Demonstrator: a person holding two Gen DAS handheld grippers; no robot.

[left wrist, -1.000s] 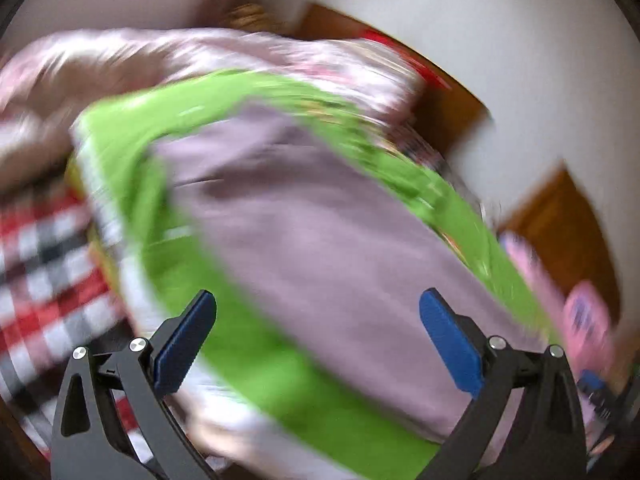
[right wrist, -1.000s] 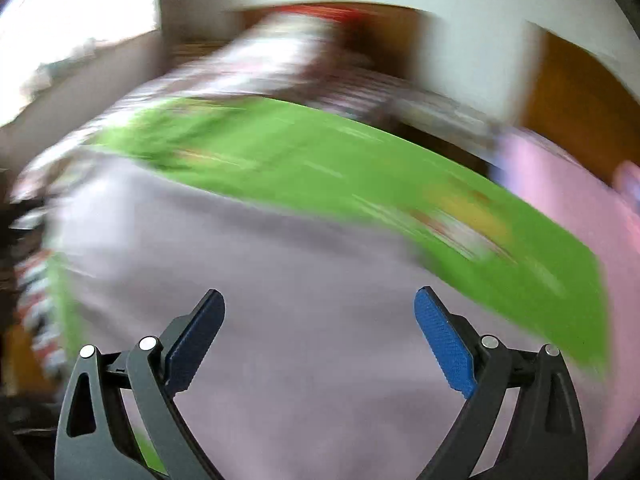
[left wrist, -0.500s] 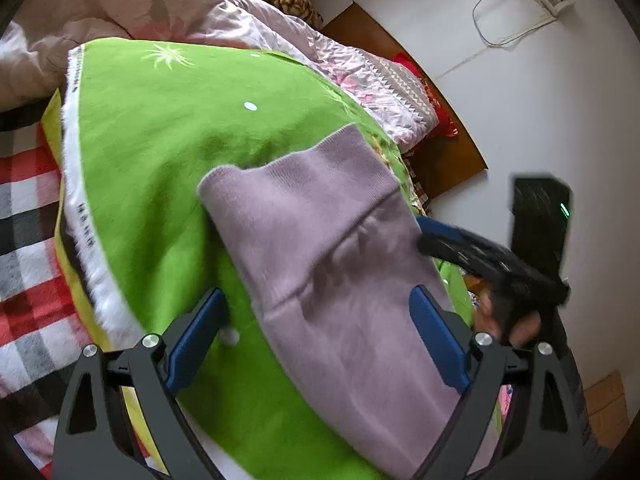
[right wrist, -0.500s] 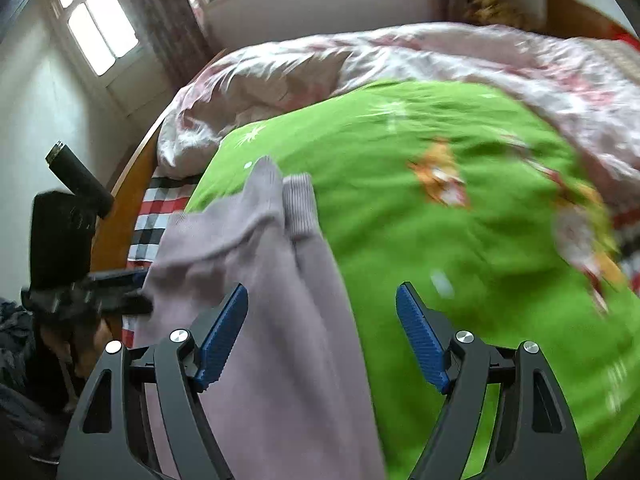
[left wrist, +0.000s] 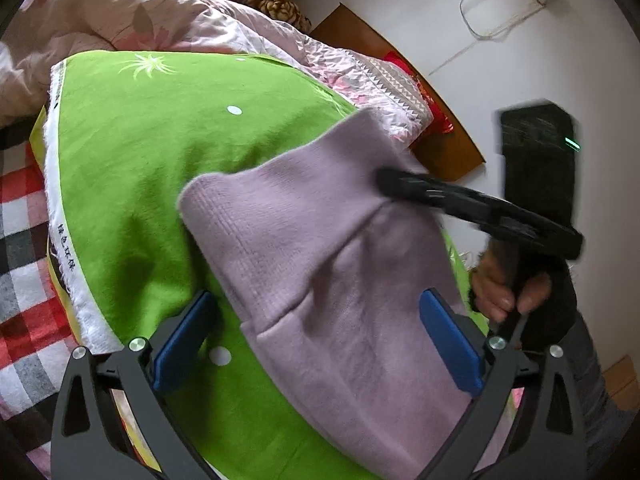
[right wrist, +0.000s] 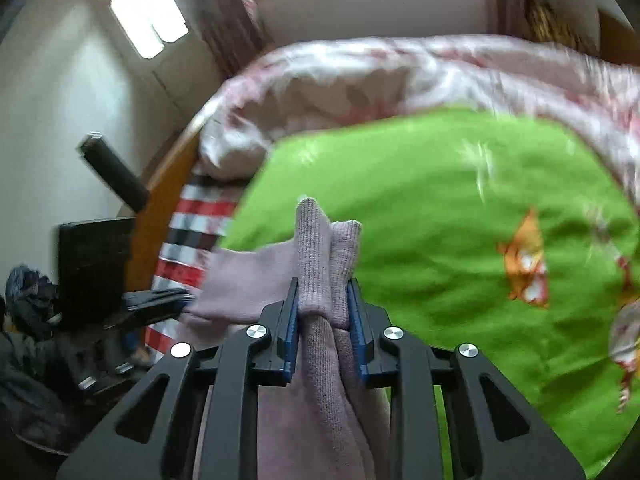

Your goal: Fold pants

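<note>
Right tongs (right wrist: 323, 312) have just been closing and now pinch the ribbed cuffs of the lilac pants (left wrist: 320, 264), which lie across the green blanket (left wrist: 140, 152) on the bed. Left tongs (left wrist: 316, 344) spread wide over the fabric, touching nothing; open blanket lies beyond the cuff edge.

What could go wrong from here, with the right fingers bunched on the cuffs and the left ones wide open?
1. The right gripper pinches the pants only near the ribbed cuffs; a pull may slip one layer free.
2. The left gripper is open over the fabric, so lifting now could drag the pants askew across the green blanket.
</note>
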